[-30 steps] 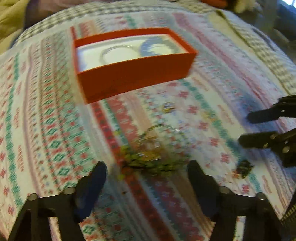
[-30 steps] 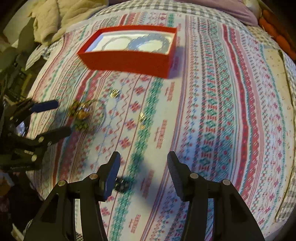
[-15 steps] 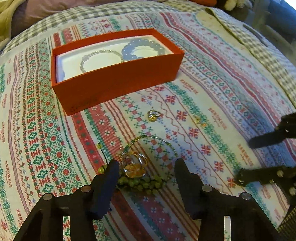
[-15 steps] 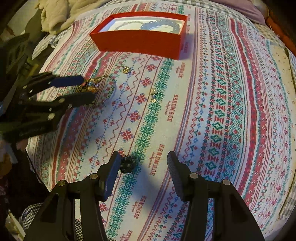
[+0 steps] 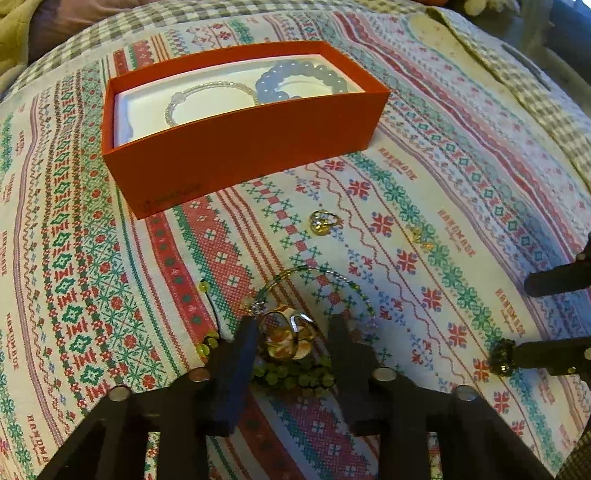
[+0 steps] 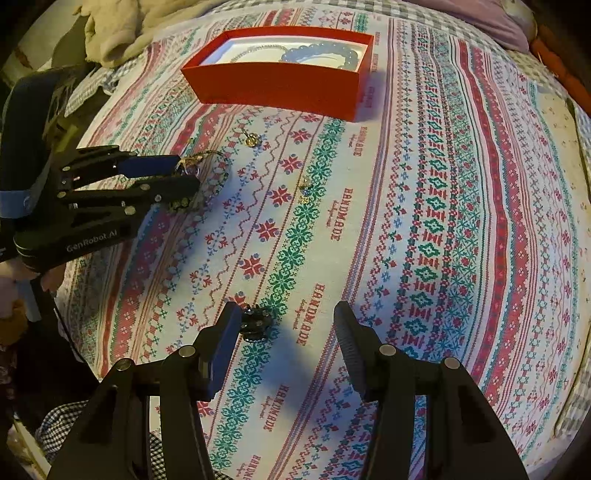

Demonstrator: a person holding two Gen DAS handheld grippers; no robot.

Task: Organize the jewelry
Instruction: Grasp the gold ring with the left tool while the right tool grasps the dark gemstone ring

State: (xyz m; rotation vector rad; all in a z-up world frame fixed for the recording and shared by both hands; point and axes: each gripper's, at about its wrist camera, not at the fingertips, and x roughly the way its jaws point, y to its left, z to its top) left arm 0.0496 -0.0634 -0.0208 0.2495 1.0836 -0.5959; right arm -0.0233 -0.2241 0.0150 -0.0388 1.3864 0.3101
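Observation:
A red box (image 5: 236, 147) holds a silver bead bracelet (image 5: 207, 98) and a blue bead bracelet (image 5: 295, 79); it also shows in the right wrist view (image 6: 280, 86). My left gripper (image 5: 291, 350) is open, its fingers either side of a large orange-stone ring (image 5: 286, 338) lying on a green bead bracelet (image 5: 295, 374). A thin green bead necklace (image 5: 332, 277) loops beside them. A gold ring (image 5: 323, 223) and small gold earrings (image 5: 421, 236) lie on the cloth. My right gripper (image 6: 288, 332) is open, its left finger next to a dark ring (image 6: 255, 323).
A patterned cloth (image 6: 424, 221) covers the bed. A beige blanket (image 6: 118, 29) lies at the far left, a purple pillow (image 6: 491, 18) at the far right. In the left wrist view the right gripper's fingers (image 5: 554, 280) reach in from the right.
My left gripper has moved forward and down over the orange-stone ring, its fingers narrowing around it. My right gripper has come closer to the dark ring.

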